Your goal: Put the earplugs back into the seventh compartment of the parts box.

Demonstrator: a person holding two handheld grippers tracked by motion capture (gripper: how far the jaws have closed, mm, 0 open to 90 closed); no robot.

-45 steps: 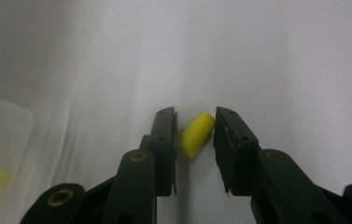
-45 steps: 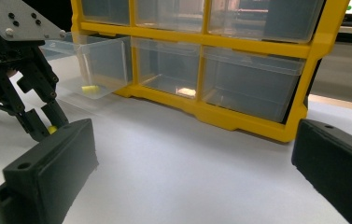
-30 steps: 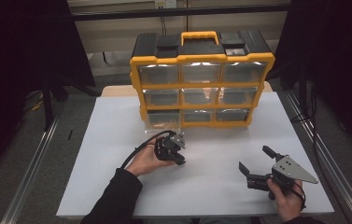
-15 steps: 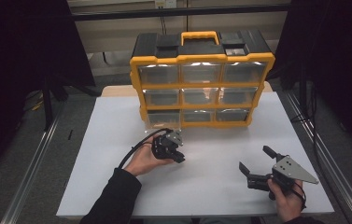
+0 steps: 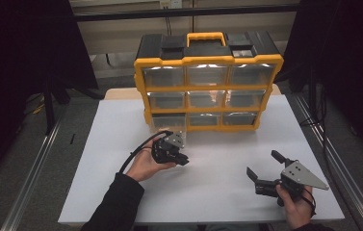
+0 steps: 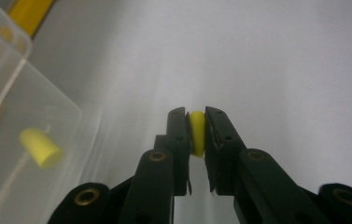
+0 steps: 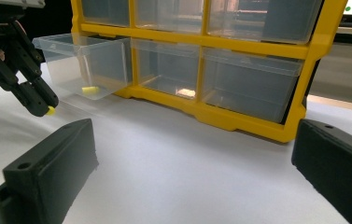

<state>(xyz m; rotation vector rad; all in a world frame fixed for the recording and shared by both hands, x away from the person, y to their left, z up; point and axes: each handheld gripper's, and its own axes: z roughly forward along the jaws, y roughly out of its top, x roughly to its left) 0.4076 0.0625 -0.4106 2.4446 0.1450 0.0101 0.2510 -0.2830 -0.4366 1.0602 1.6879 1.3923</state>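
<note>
The yellow earplug [image 6: 197, 133] is pinched between the jaws of the left gripper [image 6: 196, 122], so most of it is hidden and just a thin strip peeks out. In the high view it is too small to see. The clear drawer [image 6: 10, 116] is cut off by the picture's left edge, and the second earplug [image 6: 40, 148] inside it looks blurry. The right gripper [image 7: 201, 154] has both jaws cut off at the bottom.

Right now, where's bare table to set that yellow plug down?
Open patches: between the left hand-held gripper and the right hand-held gripper, and the table's left side. It's crowded by the organizer with its open drawer.
</note>
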